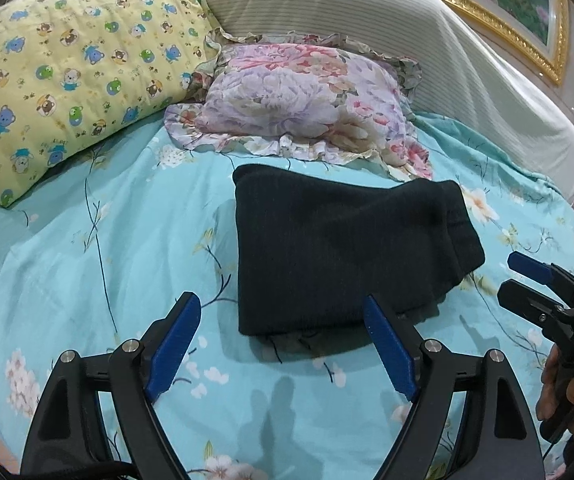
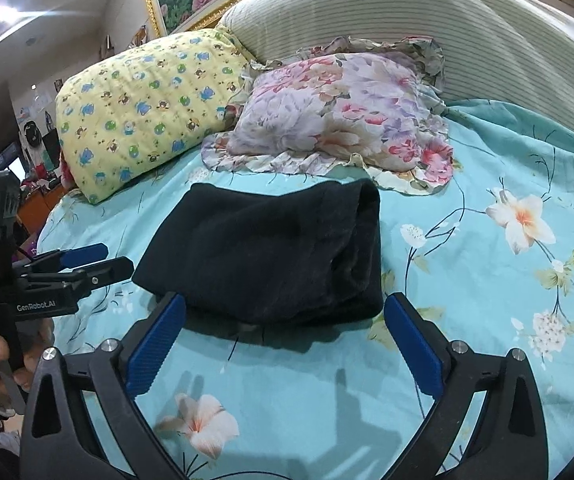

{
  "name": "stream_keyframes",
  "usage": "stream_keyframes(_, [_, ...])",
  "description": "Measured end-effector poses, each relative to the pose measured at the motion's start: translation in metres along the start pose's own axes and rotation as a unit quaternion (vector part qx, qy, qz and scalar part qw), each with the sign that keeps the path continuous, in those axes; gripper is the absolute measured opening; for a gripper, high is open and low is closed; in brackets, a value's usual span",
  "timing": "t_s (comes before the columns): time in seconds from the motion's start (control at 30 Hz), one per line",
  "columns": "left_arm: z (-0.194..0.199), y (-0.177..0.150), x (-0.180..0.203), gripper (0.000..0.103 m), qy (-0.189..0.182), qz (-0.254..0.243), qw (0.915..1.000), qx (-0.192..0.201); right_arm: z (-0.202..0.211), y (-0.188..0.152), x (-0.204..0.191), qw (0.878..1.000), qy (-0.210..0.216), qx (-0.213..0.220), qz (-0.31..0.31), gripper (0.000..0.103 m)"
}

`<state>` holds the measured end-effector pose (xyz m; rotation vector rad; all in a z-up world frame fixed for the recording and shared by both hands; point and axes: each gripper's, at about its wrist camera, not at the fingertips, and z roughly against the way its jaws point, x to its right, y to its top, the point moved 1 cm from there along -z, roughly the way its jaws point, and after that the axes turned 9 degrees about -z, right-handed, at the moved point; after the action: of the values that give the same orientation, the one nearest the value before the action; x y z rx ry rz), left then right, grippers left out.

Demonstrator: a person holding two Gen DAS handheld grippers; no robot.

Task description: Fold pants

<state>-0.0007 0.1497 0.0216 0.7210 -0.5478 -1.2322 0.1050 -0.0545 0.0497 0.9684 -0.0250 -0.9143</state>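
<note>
The dark pants (image 1: pixel 339 248) lie folded into a compact rectangle on the turquoise flowered bed sheet (image 1: pixel 107 264), in front of the pillows. They also show in the right wrist view (image 2: pixel 271 252). My left gripper (image 1: pixel 283 312) is open and empty, held just in front of the pants' near edge. My right gripper (image 2: pixel 285 312) is open and empty, also just in front of the near edge. Each gripper shows in the other's view: the right one (image 1: pixel 515 276) at the right, the left one (image 2: pixel 115 258) at the left, both beside the pants.
A flowered ruffled pillow (image 1: pixel 307 100) lies right behind the pants. A yellow bear-print pillow (image 1: pixel 75 76) is at the back left. A striped padded headboard (image 1: pixel 407 32) and a gold-framed picture (image 1: pixel 527 12) stand behind. The bed's left edge drops toward a cluttered room (image 2: pixel 27 168).
</note>
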Motion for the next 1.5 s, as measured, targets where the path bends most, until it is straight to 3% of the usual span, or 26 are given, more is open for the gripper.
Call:
stream_keyframes(0.57, [-0.018, -0.026, 0.017, 0.085, 0.028, -0.027, 0.9991, -0.019, -0.023, -0.03, 0.004, 1.0, -0.02, -0.008, 0.012, 0.1])
stream_keyframes(1.5, [-0.023, -0.025, 0.014, 0.09, 0.046, -0.024, 0.9985, -0.017, -0.035, -0.025, -0.011, 0.999, -0.015, 0.004, 0.038, 0.1])
